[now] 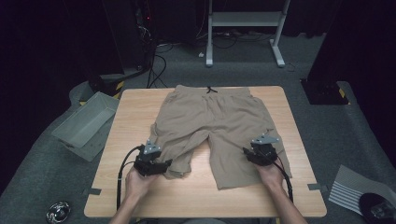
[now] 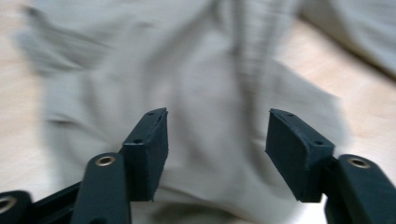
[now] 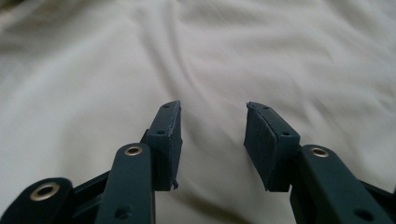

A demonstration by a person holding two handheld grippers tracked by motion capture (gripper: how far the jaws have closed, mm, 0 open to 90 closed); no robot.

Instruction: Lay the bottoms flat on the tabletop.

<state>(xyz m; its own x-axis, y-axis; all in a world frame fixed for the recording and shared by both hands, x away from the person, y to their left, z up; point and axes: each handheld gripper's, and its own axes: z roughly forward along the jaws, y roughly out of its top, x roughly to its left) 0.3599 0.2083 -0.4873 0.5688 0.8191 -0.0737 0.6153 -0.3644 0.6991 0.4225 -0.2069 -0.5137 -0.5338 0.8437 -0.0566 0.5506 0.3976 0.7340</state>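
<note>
My left claw (image 1: 164, 164) sits at the hem of the near-left leg of the khaki shorts (image 1: 219, 121), and its jaws stand apart with nothing pinched: in the left gripper view the crumpled fabric (image 2: 210, 93) lies below and beyond the two black pads (image 2: 149, 149), loose, not pressed between them. That view is blurred, so the fine folds are hard to read. My right claw (image 1: 254, 151) is over the outer side of the other leg, jaws also parted, released; the right gripper view shows pale cloth (image 3: 210, 60) rippling under the gap, and the pads (image 3: 271, 144) grip none of it.

The shorts lie flat on the wooden bench (image 1: 135, 121), waistband at the far edge with a small dark drawstring knot (image 1: 211, 90) at the middle, legs pointing toward me. The left leg is bunched and rumpled near its hem; the right leg lies smoother and reaches closer to my side.

No brand, label or readable writing shows on the shorts or on my claws. A grey tray (image 1: 84, 123) lies on the floor off the bench's left edge, and a striped sheet (image 1: 348, 189) lies on the floor at the right.
</note>
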